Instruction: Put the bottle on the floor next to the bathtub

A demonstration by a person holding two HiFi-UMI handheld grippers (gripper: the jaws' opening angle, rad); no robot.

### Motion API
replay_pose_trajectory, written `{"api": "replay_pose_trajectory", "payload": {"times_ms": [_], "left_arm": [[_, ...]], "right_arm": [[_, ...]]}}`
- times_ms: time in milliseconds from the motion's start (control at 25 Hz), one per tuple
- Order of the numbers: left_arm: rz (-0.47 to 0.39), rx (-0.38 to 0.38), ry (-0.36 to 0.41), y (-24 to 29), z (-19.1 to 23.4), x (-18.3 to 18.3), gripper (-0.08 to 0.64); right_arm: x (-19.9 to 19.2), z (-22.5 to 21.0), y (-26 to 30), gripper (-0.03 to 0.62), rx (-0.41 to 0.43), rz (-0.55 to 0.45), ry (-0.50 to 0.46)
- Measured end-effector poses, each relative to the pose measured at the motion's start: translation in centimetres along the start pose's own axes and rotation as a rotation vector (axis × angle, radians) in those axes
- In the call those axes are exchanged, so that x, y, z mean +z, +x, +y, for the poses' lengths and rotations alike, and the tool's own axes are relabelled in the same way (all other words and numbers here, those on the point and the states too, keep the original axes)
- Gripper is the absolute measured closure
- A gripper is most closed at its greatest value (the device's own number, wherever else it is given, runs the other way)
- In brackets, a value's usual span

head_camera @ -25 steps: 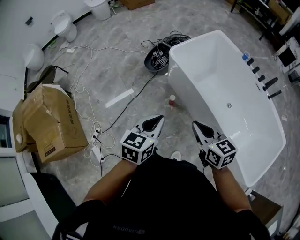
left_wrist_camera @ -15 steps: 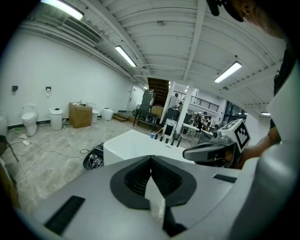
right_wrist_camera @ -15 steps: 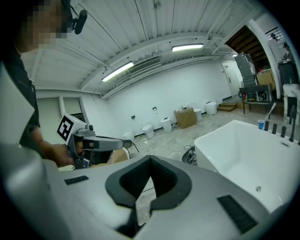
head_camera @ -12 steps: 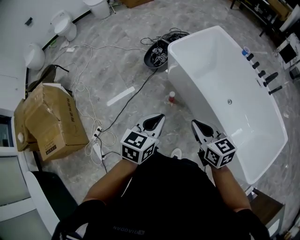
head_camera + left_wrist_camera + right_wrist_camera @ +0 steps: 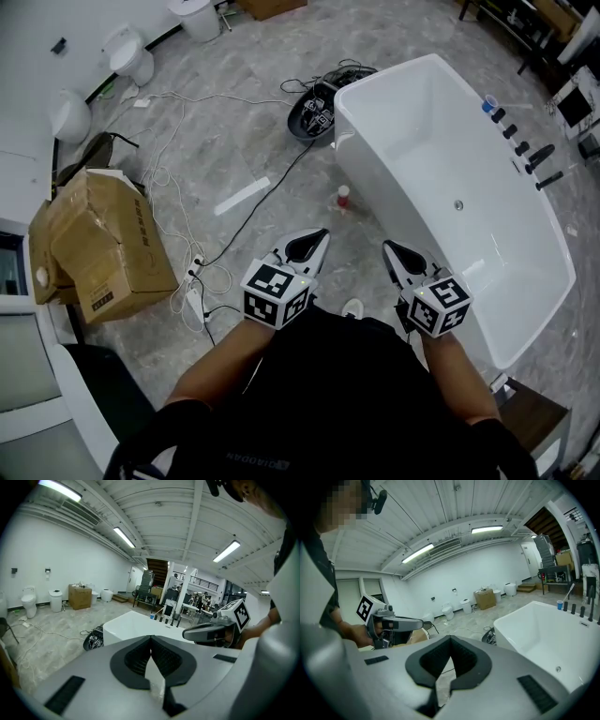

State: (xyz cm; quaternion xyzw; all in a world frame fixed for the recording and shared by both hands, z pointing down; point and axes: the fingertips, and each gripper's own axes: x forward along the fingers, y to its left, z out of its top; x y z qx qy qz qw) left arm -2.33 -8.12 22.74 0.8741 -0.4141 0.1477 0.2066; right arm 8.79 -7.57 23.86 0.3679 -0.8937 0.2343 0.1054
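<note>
Holds much as a second ago, with left gripper point(image 5: 317, 239) and right gripper point(image 5: 392, 251) side by side, each with jaws pressed together on nothing, and the bottle point(image 5: 343, 196) standing apart from both on the floor point(image 5: 234, 122), just beside the bathtub point(image 5: 361, 178). Likely to topple if nudged by a foot or dragged by the nearby cable point(image 5: 272, 191) — narrow base, slick-looking tile. Grey marbled flooring all round, strewn with wires, a cardboard box point(image 5: 103, 244) and toilets point(image 5: 127, 52) toward the wall.

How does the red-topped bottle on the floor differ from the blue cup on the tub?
The bottle stands on the floor beside the bathtub; the blue cup sits up on its rim. The bottle's top is red, the cup is blue. The bottle stands alone; the cup heads a row of dark fittings. Neither is held.
</note>
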Motion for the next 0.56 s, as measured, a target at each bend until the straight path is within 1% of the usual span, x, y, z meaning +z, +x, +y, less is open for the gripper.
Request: {"api": "replay_pose_trajectory", "payload": {"times_ms": [560], "left_arm": [[-0.015, 0.007, -0.009, 0.06, -0.17, 0.12, 0.543]], "right_arm": [[0.03, 0.08, 0.05, 0.557, 0.009, -0.01, 0.005]]}}
